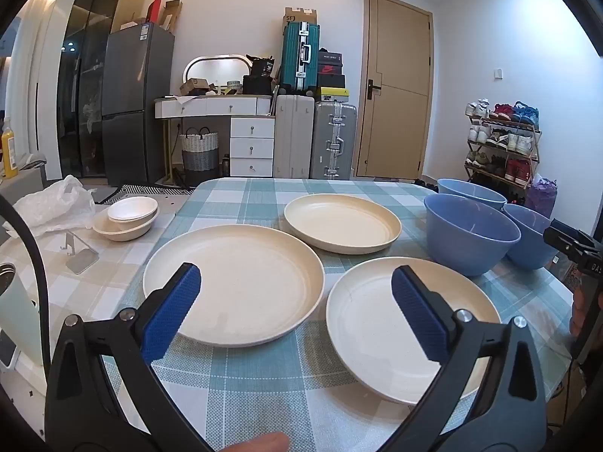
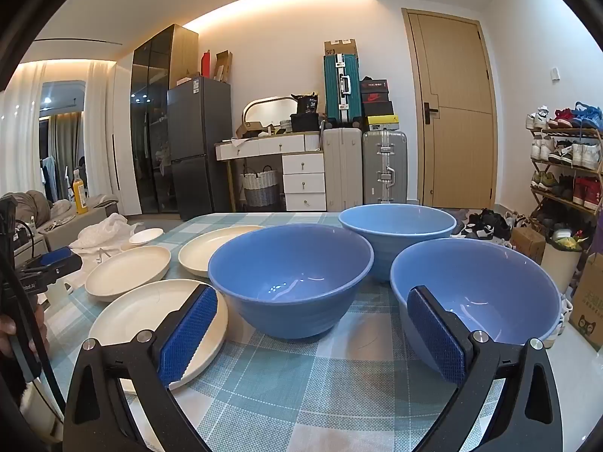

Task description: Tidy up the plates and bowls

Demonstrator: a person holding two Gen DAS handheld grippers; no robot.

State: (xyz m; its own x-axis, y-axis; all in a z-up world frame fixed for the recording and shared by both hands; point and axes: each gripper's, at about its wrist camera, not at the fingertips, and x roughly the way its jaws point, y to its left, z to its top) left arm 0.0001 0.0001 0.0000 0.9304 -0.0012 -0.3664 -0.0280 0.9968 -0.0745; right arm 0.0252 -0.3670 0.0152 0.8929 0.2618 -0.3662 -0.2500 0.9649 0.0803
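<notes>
Three cream plates lie on the checked tablecloth: a near-left plate (image 1: 241,278), a near-right plate (image 1: 380,324) and a far plate (image 1: 341,228). Three blue bowls stand to their right: a middle bowl (image 2: 290,275), a far bowl (image 2: 397,226) and a right bowl (image 2: 486,286). My left gripper (image 1: 296,293) is open and empty, hovering over the gap between the two near plates. My right gripper (image 2: 312,324) is open and empty, just before the middle and right bowls. The bowls also show in the left wrist view (image 1: 471,233).
Small white bowls (image 1: 130,216) are stacked at the left, beside a crumpled plastic bag (image 1: 56,203) and a clear stand (image 1: 81,254). A white cup (image 1: 15,309) stands at the near left. The table's right edge (image 2: 565,369) lies close to the right bowl.
</notes>
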